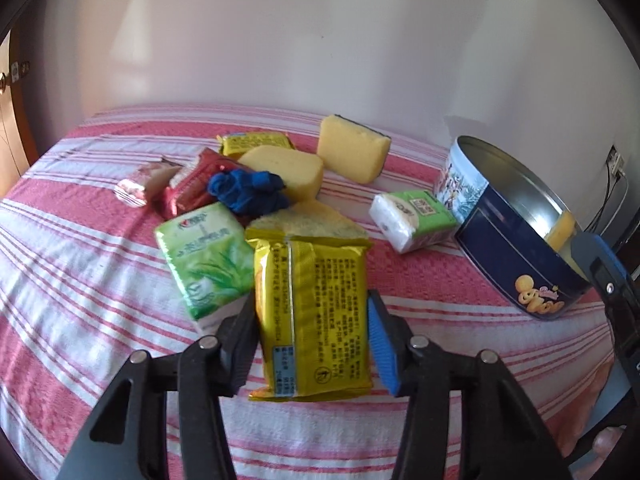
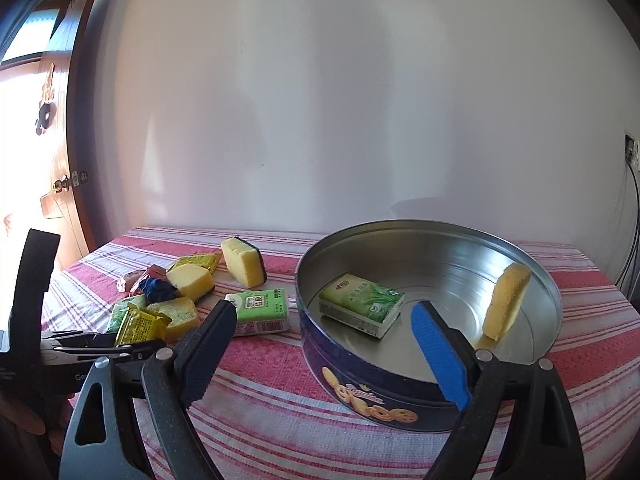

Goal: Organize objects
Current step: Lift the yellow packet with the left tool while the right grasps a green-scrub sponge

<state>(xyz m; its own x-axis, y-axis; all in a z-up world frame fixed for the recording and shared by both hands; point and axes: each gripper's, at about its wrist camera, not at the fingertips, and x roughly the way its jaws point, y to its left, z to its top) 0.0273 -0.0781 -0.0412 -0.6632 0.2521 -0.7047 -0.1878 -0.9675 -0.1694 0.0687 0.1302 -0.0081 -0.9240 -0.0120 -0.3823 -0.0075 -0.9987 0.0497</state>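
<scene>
Only the right wrist view looks down into the round cookie tin [image 2: 400, 392]: a green tissue pack [image 2: 362, 304] lies flat on its metal floor, and a yellow sponge [image 2: 505, 302] leans on edge against the far wall. The left wrist view catches just a sliver of that sponge over the tin's rim [image 1: 516, 248].

The left gripper [image 1: 312, 344] has its two pads against the sides of a yellow snack packet [image 1: 312, 312], gripping it near its lower end. The right gripper [image 2: 324, 340] is spread wide and holds nothing, poised at the tin's near rim.

Behind the packet, on the striped pink cloth covering the desk [image 1: 60, 280], sits a heap: an aloe tissue pack [image 1: 204, 256], a crumpled blue cloth [image 1: 248, 192], a red wrapper [image 1: 192, 188], a pinkish wrapper [image 1: 142, 184], another yellow packet [image 1: 256, 144] and three yellow sponges, one standing apart [image 1: 352, 148]. A white-and-green tissue pack [image 1: 414, 216] lies just beside the tin.

The packet hides most of the sponge under it, and the wrappers' print is too blurred to read.
</scene>
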